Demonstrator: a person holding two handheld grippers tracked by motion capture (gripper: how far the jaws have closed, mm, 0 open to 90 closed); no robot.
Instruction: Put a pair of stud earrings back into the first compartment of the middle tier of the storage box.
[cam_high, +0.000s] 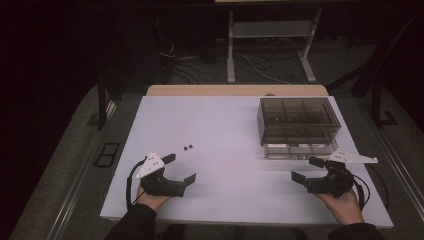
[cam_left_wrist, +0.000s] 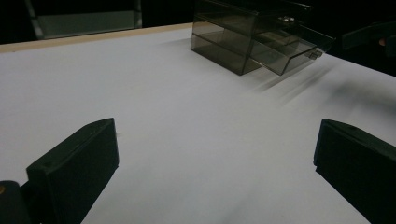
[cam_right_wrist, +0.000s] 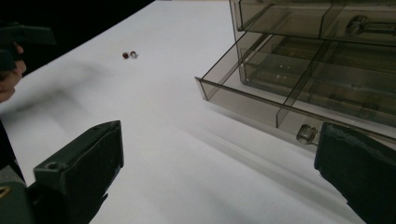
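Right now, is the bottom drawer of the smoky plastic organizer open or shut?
Open: the bottom drawer juts out past the organizer front, its knob forward.

Two tiny dark objects (cam_high: 188, 147) lie on the white table (cam_high: 225, 150) — too small to identify. The smoky drawer cabinet (cam_right_wrist: 317, 60) is cut off by the right gripper view's top and right edges — its compartments' contents are unclear.
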